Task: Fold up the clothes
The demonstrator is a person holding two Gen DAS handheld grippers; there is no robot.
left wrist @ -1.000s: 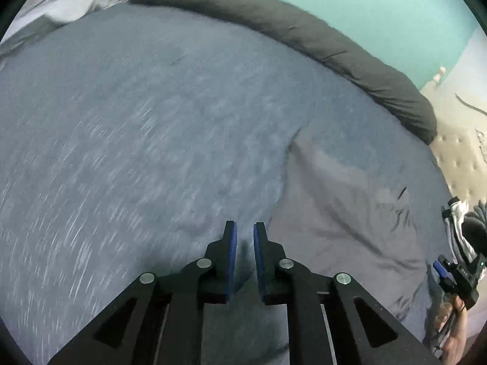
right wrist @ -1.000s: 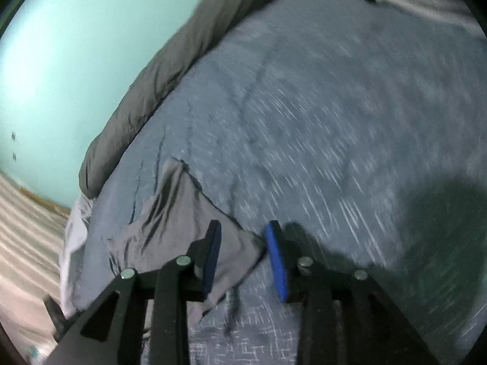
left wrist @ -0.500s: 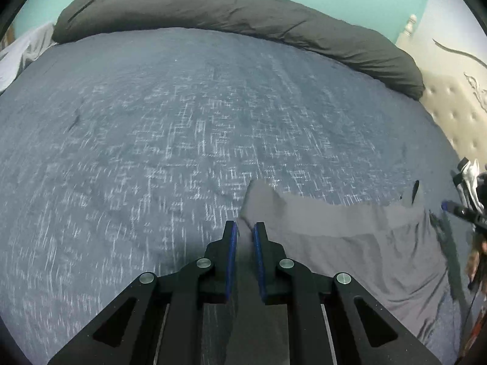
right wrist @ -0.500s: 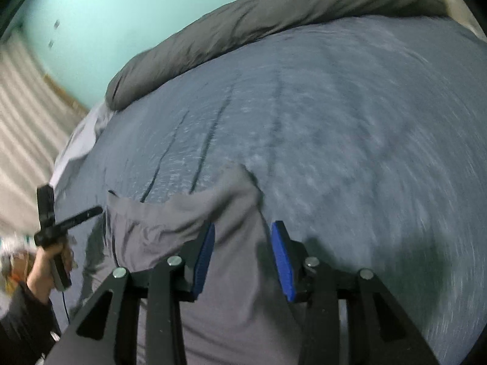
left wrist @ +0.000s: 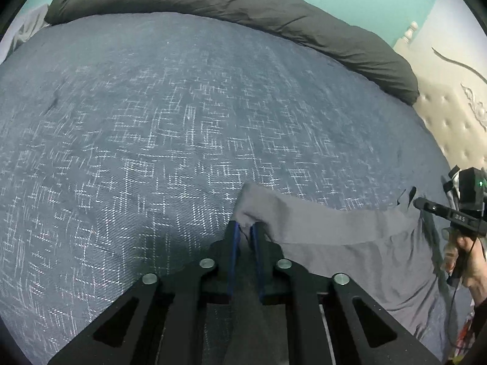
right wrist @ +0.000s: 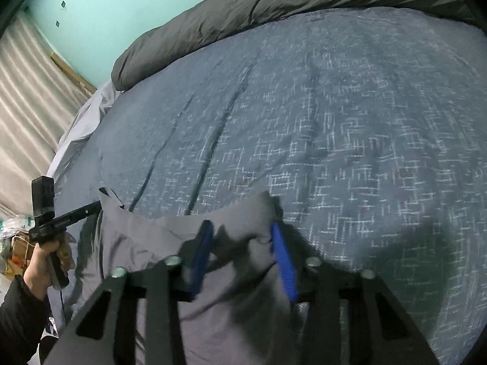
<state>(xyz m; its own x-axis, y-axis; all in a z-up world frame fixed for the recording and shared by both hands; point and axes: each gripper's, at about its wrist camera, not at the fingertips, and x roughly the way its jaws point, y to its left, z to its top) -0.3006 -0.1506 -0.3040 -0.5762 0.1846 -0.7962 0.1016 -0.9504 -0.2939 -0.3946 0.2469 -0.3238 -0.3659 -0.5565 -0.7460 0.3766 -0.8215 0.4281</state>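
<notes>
Garment: grey garment [left wrist: 350,258] is lying spread on the blue patterned bedspread [left wrist: 152,121], near the bed's near edge; its type is hard to tell, perhaps shorts or a folded shirt; its far hem is running between the two claws

Left claw: left claw [left wrist: 243,237] is now pinching the garment's far left corner; a second ago its blue pads were standing slightly apart over bare bedspread, half a second ago they were straddling the corner, and now they are clenched on the cloth, which is bunching up just ahead of the tips

Right claw: right claw [right wrist: 240,243] is closing; the garment's far right corner [right wrist: 261,210] is lying between its pads [right wrist: 283,261], but the pads are not yet pressing it in this view; a second ago this claw was only arriving beside the cloth

Right claw in the left view: black handle [left wrist: 450,216] is showing at the garment's other end, held in the person's hand [left wrist: 468,258]

Surroundings: dark grey rolled duvet [left wrist: 243,9] is lying along the far edge of the bed, well apart from the garment

Meaning: both far corners are coming under control, one gripped and one about to be; judging from this, the next move is probably lifting the far hem and carrying it toward the near edge for a fold

Risk: right corner may be slipping out if lifting starts before the pads are biting
</notes>
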